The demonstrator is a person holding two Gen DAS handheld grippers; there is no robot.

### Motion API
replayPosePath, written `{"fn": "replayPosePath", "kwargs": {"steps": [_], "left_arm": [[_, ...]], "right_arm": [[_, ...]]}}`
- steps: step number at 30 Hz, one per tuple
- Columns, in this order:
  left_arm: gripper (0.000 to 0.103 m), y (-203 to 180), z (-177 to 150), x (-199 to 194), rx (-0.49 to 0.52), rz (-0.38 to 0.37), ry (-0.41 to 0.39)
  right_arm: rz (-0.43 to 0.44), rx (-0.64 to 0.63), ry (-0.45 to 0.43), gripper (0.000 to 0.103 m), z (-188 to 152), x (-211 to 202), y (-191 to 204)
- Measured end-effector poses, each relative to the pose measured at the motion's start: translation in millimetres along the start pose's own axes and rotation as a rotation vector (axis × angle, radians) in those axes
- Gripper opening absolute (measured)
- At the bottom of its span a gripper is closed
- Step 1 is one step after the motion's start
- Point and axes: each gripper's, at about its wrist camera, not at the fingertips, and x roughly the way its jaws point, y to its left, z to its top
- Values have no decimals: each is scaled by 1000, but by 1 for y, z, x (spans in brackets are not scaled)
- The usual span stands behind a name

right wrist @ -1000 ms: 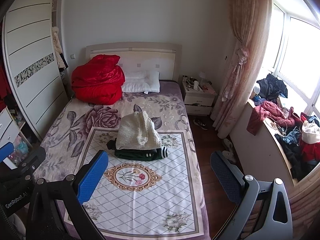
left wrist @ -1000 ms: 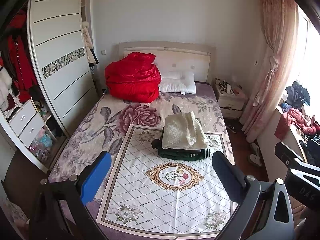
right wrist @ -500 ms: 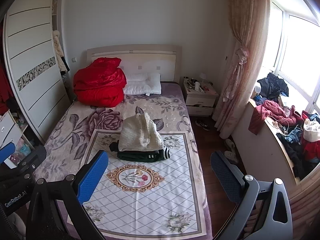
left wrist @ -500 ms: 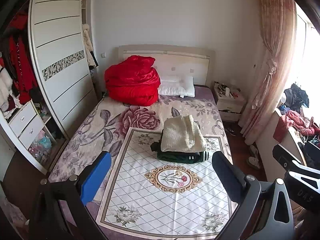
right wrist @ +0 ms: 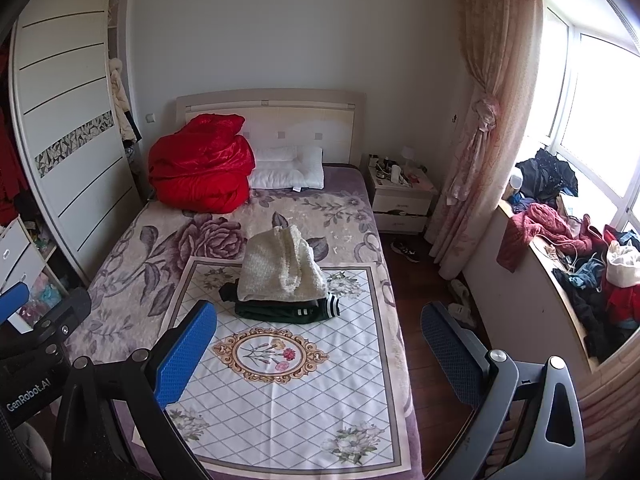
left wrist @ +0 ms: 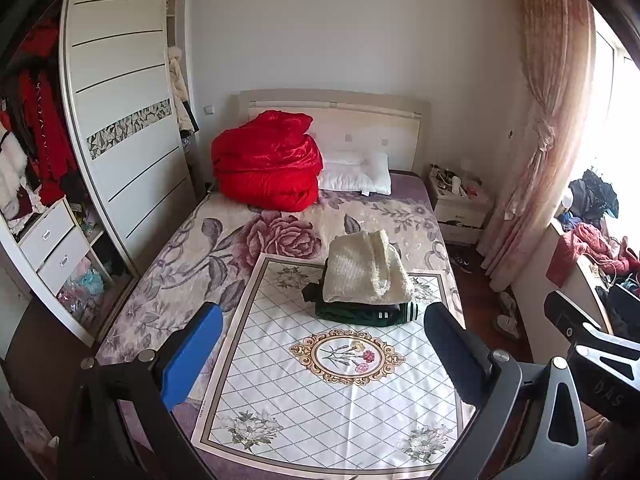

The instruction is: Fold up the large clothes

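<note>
A folded cream knit sweater (left wrist: 366, 270) (right wrist: 282, 268) lies on top of a folded dark green garment with white stripes (left wrist: 360, 314) (right wrist: 288, 312), both on the white patterned cloth (left wrist: 332, 380) (right wrist: 288, 392) spread over the bed. My left gripper (left wrist: 320, 352) is open, held well back from the stack above the foot of the bed. My right gripper (right wrist: 318, 350) is open too, beside it at the same distance. Neither holds anything. A heap of unfolded clothes (right wrist: 576, 248) covers the window ledge at the right.
A red quilt (left wrist: 266, 166) and white pillows (left wrist: 356, 172) sit at the headboard. A wardrobe with open shelves and drawers (left wrist: 52, 236) lines the left wall. A nightstand (right wrist: 402, 196), a tied pink curtain (right wrist: 480, 140) and shoes on the wooden floor (right wrist: 404, 248) lie right of the bed.
Both grippers have drawn back and tilted slightly up, so the bed and stack sit a little lower and farther in view. The fingers stay open and empty.
</note>
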Motion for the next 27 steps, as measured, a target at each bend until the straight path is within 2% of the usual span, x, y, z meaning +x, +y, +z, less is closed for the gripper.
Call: {"fn": "replayPosePath", "kwargs": {"steps": [27], "left_arm": [[103,1,-3,-3,-5,9,-4]], "right_arm": [[2,-2,-1,103,-5,1,1]]}}
